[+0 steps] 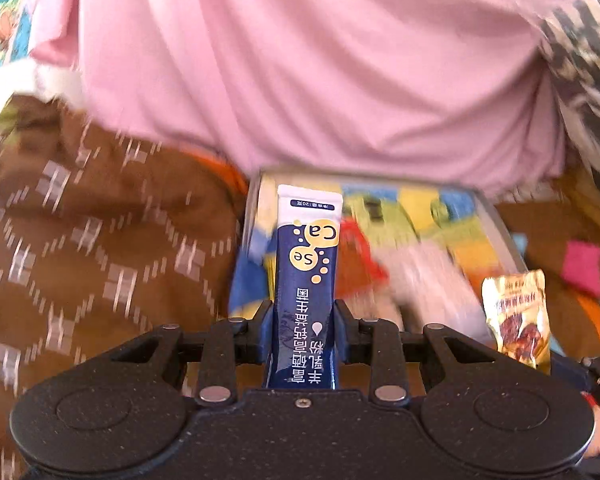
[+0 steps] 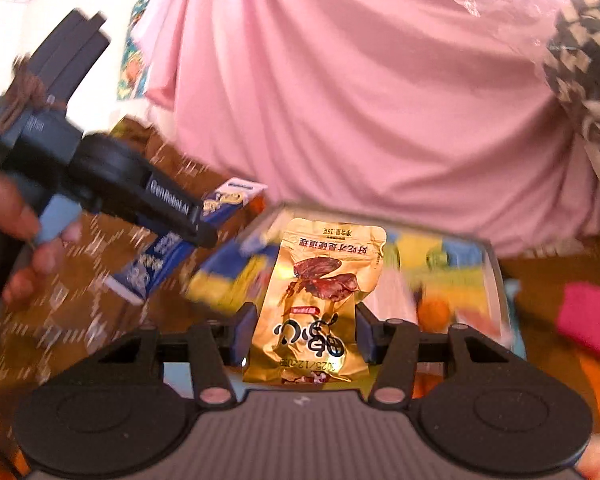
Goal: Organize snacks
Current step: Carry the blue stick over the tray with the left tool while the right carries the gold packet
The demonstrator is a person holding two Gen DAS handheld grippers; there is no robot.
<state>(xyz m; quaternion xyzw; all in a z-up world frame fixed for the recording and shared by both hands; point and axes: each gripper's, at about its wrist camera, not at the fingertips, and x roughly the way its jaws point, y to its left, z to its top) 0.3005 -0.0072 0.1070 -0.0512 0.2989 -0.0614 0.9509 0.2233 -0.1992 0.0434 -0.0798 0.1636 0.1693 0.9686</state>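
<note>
Left gripper (image 1: pixel 304 312) grasps a navy-and-white stick sachet (image 1: pixel 306 280); right gripper (image 2: pixel 306 330) grasps a gold foil pouch (image 2: pixel 320 304). Ahead lies a grey-rimmed tray (image 2: pixel 496 276) of blurred colourful packets, pink draped cloth (image 1: pixel 300 60) behind.

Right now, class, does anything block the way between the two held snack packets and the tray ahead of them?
Nothing visible does. The blue stick sachet and the gold foil packet face the grey tray, which already holds blurred colourful packets.

bright warm daylight blows out the upper-left corners, motion blur smears the backgrounds, and fisheye bending curves the edges.
</note>
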